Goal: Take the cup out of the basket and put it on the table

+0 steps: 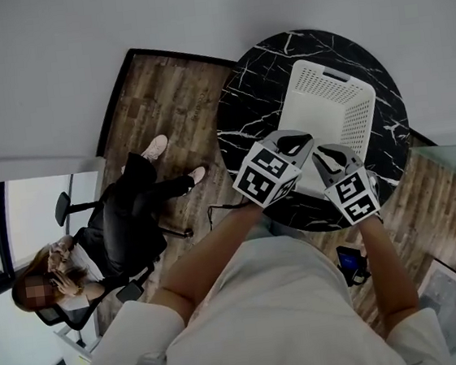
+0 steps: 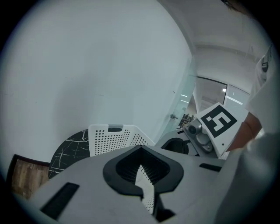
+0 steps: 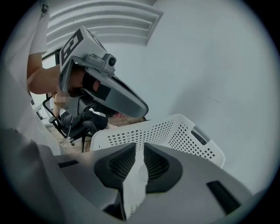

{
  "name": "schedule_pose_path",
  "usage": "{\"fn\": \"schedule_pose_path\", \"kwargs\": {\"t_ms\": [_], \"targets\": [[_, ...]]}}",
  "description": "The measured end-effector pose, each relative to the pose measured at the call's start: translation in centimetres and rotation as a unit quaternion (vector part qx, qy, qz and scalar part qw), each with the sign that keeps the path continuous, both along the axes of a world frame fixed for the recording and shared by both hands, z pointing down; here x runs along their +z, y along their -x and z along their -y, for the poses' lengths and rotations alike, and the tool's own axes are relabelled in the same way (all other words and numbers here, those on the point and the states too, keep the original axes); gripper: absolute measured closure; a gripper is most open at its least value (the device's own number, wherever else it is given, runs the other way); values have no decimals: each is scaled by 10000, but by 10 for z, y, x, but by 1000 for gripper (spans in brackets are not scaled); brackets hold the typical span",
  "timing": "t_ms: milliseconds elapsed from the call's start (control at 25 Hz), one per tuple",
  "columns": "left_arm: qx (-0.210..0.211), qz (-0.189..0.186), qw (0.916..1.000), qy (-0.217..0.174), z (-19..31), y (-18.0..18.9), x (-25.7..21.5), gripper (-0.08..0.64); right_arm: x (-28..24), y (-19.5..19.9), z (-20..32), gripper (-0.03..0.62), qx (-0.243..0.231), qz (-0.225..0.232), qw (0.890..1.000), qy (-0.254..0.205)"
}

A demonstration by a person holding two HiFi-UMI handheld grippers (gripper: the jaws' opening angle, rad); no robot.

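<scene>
Cup itself shows in no view, so I judge it sits low inside the white perforated plastic basket (image 1: 319, 85), hidden by the walls; the basket stands on the round black marble-patterned desk (image 1: 257, 76), toward its far side; the left claw (image 1: 293, 141) hovers at the basket's near edge with its tips pressed together on nothing; the right claw (image 1: 333, 156), just beside it, stands a narrow slit apart, also empty; the grasp is not yet begun. The main risk is a blind reach: a claw dropping over the rim could catch the wall and shove or tip the light basket; the two claws, so near each other, might also clash; a pinch on the cup's lip alone could let it slip.
</scene>
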State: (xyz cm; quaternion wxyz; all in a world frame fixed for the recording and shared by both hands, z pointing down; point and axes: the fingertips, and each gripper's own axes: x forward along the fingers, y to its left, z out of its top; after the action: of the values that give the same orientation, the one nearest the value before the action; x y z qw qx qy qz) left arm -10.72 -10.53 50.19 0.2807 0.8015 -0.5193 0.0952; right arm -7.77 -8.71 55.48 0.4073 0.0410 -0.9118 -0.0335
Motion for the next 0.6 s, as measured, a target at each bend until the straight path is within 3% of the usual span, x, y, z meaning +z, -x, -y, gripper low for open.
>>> {"fn": "schedule_pose_path", "kwargs": {"t_ms": [600], "targets": [[98,-125,9991,398,22,-7,28,555,63,-2,6,545,-335,-1003,9941,221]]}}
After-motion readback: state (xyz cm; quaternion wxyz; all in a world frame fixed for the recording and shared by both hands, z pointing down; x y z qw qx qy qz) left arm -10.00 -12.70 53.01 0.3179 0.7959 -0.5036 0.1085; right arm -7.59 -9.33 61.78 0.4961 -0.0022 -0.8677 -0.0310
